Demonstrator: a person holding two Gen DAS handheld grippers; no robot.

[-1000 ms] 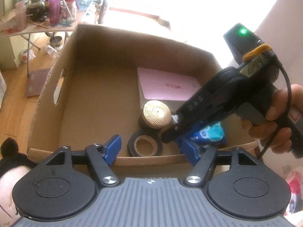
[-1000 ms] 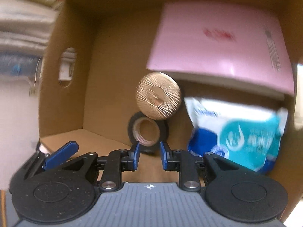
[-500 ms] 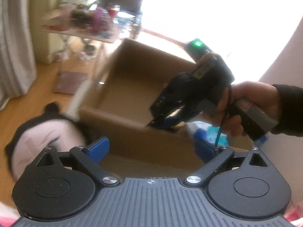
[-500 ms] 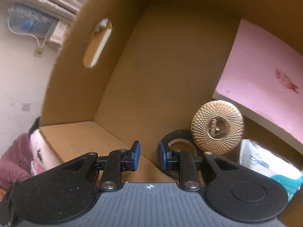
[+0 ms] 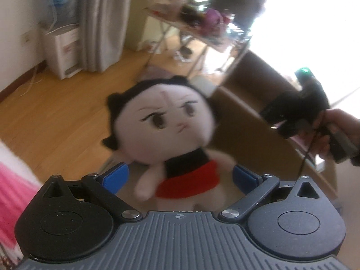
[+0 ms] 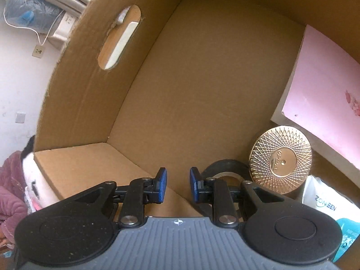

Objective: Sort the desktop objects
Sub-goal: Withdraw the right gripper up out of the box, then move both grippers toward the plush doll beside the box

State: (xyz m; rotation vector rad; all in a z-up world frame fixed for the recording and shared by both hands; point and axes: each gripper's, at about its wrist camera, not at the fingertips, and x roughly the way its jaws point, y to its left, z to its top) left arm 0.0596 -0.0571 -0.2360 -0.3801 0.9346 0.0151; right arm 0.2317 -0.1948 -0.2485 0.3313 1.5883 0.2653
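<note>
My left gripper (image 5: 180, 176) has just spread wide, nothing pinched, plush doll (image 5: 167, 132) dead ahead at 12 between the pads. Right gripper (image 6: 177, 185) sits nearly closed and empty over the cardboard box (image 6: 198, 94). Closing on that squishy belly could let it slip out, I reckon.

Blurred plush doll (image 5: 166, 130); black tape roll (image 6: 221, 168) half hidden behind tool.

Ahead of your left gripper (image 5: 180, 177) you have one plush doll (image 5: 166, 135). Beyond your right gripper (image 6: 177, 185): one cardboard box (image 6: 90, 67) holding one tape roll (image 6: 225, 168), one gold-lidded jar (image 6: 281, 159), one pink box (image 6: 326, 94), one wipes pack (image 6: 330, 207).
</note>
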